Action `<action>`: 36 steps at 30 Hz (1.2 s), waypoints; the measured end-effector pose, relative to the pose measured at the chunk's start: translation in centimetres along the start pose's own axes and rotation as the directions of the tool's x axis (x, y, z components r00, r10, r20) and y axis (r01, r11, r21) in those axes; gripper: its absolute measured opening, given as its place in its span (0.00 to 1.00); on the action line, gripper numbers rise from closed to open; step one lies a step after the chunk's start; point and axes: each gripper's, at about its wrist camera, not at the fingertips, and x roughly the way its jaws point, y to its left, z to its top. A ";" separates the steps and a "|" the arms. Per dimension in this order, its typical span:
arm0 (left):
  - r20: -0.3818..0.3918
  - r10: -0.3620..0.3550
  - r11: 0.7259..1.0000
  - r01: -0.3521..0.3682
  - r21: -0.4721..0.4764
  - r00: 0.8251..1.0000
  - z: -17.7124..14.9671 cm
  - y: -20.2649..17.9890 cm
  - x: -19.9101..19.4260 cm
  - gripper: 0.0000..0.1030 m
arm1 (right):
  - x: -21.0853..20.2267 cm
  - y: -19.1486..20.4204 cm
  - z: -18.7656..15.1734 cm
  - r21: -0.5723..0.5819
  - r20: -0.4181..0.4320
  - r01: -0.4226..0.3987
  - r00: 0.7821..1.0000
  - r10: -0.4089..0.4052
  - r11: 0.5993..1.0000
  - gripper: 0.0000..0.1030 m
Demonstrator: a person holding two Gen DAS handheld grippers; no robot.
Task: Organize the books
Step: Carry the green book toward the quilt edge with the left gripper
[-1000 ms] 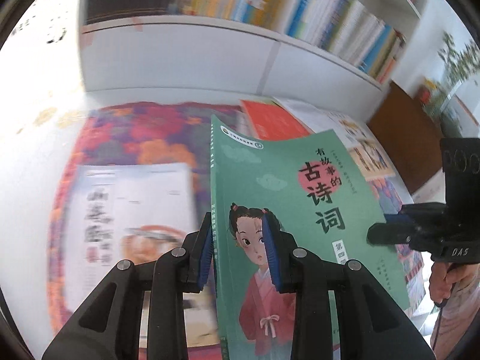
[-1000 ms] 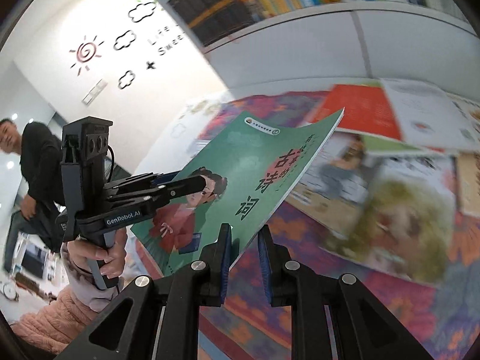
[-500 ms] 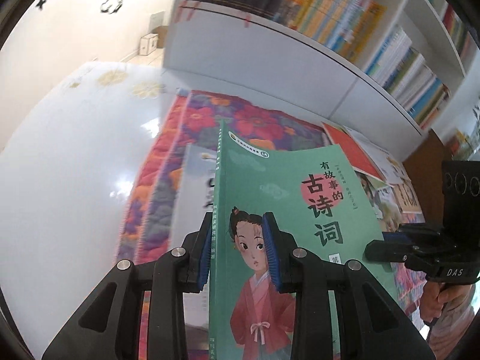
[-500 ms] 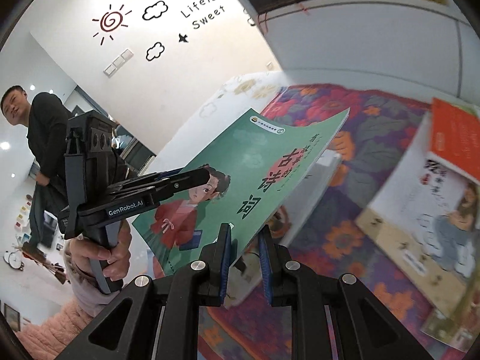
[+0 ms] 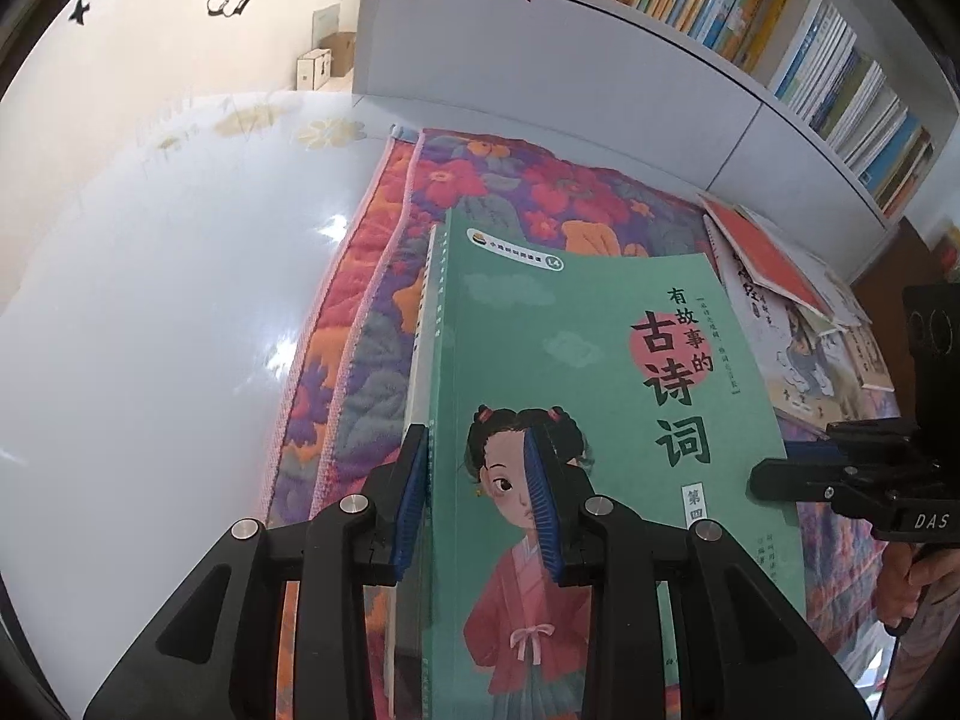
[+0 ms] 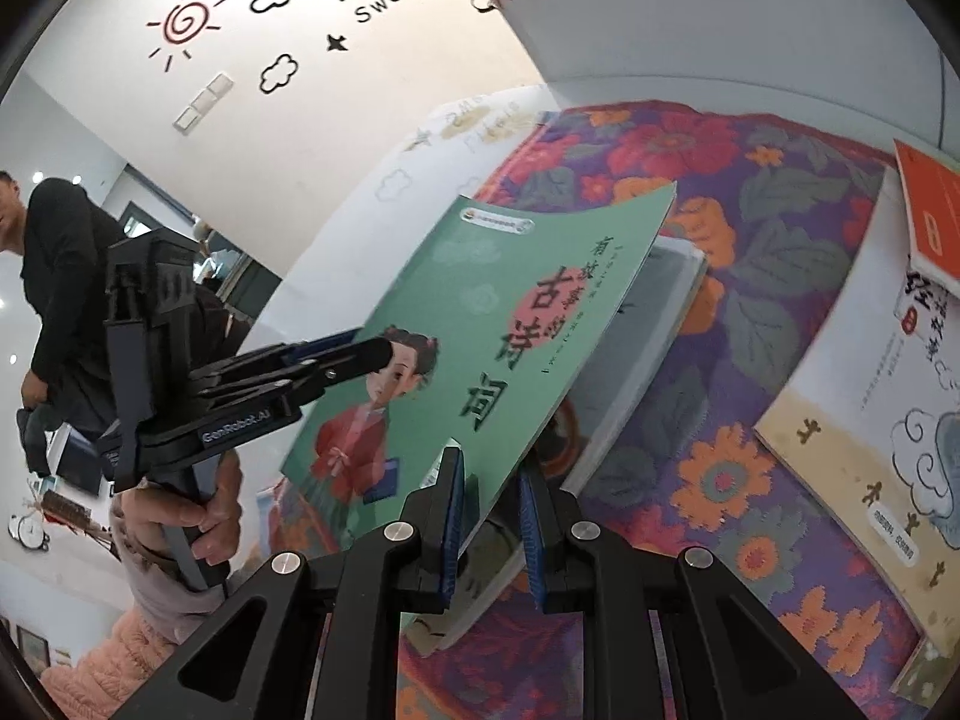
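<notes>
A green paperback (image 5: 570, 330) with a girl in a red robe on its cover hangs tilted just above the floral mat (image 5: 480, 180). My left gripper (image 5: 474, 444) is shut on its spine-side edge. My right gripper (image 5: 762, 477) is shut on the opposite long edge. From the right wrist, the green book (image 6: 498, 276) slopes up away from the right gripper (image 6: 489, 468), and the left gripper (image 6: 378, 354) clamps its far side, held by a hand. A white book (image 6: 654, 330) lies on the mat right under it; only its edge (image 5: 422, 330) shows in the left wrist view.
Loose books (image 5: 780, 300) lie on the mat's right part, among them an orange one (image 6: 930, 216) on a cream one (image 6: 870, 420). A white bookcase (image 5: 540, 60) full of books stands behind. Glossy white floor (image 5: 150, 300) lies left of the mat. A person in black (image 6: 54, 276) stands far left.
Both grippers carried the green book leftward across the mat and lower. It now hangs over the white book near the mat's left edge; both grips held.
</notes>
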 end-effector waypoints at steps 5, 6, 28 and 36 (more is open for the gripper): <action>0.000 0.008 1.000 -0.008 -0.018 1.000 0.4 0.4 0.0 0.29 | 0.0 -0.5 -0.3 0.019 -0.006 0.003 1.000 -0.003 1.000 0.17; -0.001 0.015 1.000 -0.015 -0.021 1.000 0.3 0.5 0.0 0.29 | 0.0 -0.5 -0.3 0.020 -0.009 0.003 1.000 -0.003 1.000 0.17; -0.001 0.044 0.999 -0.044 0.003 0.999 0.2 0.3 0.0 0.30 | 0.5 -0.4 -0.2 0.022 -0.027 0.025 0.999 -0.025 0.999 0.19; -0.015 0.060 0.998 -0.060 0.005 0.998 -0.1 0.4 -0.1 0.30 | 0.5 -0.3 -0.1 0.020 -0.040 0.032 0.999 -0.031 0.999 0.20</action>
